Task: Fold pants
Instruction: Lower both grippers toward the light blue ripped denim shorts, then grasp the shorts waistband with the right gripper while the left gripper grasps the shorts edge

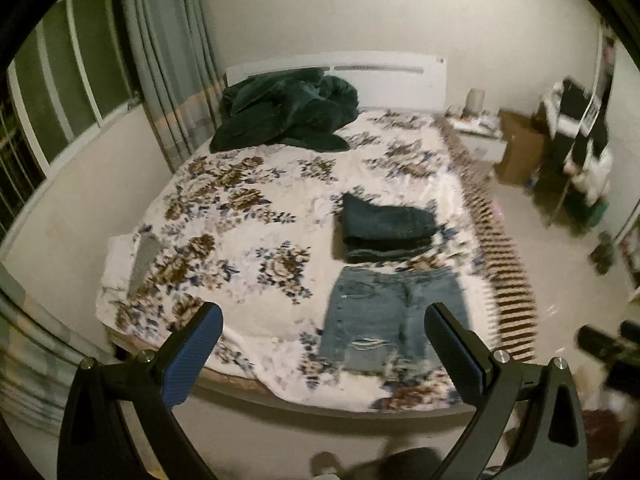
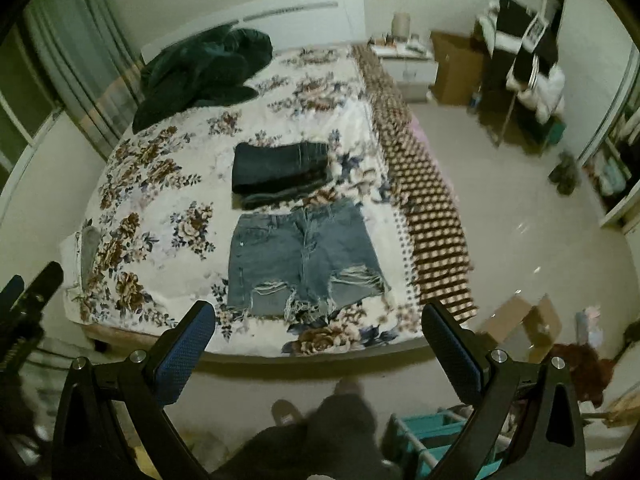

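Note:
Light blue ripped denim shorts lie flat and spread out on the floral bedspread near the foot edge. A stack of folded dark jeans sits just beyond them. My left gripper is open and empty, held above the foot of the bed, short of the shorts. My right gripper is open and empty, also hovering at the foot edge in front of the frayed hems. The left gripper shows at the left edge of the right wrist view.
The bed has a dark green blanket heaped by the headboard. A nightstand, cardboard boxes and a laden clothes rack stand right. A teal rack and my legs are below.

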A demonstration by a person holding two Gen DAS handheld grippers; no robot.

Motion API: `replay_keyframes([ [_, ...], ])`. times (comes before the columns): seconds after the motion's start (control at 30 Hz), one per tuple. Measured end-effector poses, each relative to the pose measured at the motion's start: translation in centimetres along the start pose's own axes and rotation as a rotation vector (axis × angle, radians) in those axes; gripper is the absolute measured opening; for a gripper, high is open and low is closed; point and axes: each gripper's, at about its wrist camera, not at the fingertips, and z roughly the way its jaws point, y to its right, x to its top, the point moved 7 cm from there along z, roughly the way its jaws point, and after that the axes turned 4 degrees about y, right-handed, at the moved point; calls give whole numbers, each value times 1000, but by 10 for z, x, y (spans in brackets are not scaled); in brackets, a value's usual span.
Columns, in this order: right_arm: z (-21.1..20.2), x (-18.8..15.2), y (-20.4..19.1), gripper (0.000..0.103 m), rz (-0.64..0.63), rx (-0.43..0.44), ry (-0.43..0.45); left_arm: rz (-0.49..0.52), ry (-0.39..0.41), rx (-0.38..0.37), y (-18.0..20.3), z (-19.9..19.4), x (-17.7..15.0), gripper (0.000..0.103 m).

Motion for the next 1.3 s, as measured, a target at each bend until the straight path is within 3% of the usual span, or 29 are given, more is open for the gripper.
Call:
replay_keyframes([
  [0.1, 58, 12, 27, 103, 8, 50, -75, 38, -32, 25, 26, 43, -11, 103],
  [0.17, 103, 23, 46, 103, 2, 80, -115, 44, -101, 25, 52, 84, -22, 103],
  [0.27, 184, 43, 76, 103, -14, 135, -204, 38, -163, 90, 82, 138, -38, 103],
  [0.4, 301, 75, 113, 95, -53, 212, -308, -61, -277, 154, 123, 216, -74, 103],
  [0.47, 354, 92, 128, 91, -97, 216, -336, -133, -330, 140, 154, 258, -99, 103],
  [0.57, 430, 110, 159, 89, -170, 203, -354, -149, -369, 113, 213, 309, -137, 103],
  [0.73, 517, 111, 211, 89, -183, 175, -419, -89, -452, 9, 337, 387, -196, 103],
  [0.9, 583, 103, 235, 89, -155, 200, -486, 63, -506, 48, 397, 435, -252, 102],
  [0.93, 594, 103, 233, 89, -150, 210, -501, 82, -526, 51, 402, 444, -264, 96],
  [0.97, 597, 99, 227, 89, -148, 225, -511, 89, -532, 55, 402, 447, -269, 83],
  [1.03, 611, 99, 212, 89, -144, 269, -528, 35, -502, -2, 398, 445, -269, 66],
  [1.13, 641, 98, 180, 89, -141, 351, -555, -17, -417, -97, 389, 434, -251, 8],
  [1.23, 673, 92, 143, 89, -98, 412, -593, -65, -388, -172, 371, 426, -239, 4],
  [1.3, 693, 89, 126, 83, -63, 446, -619, -93, -371, -184, 356, 418, -233, 4],
])
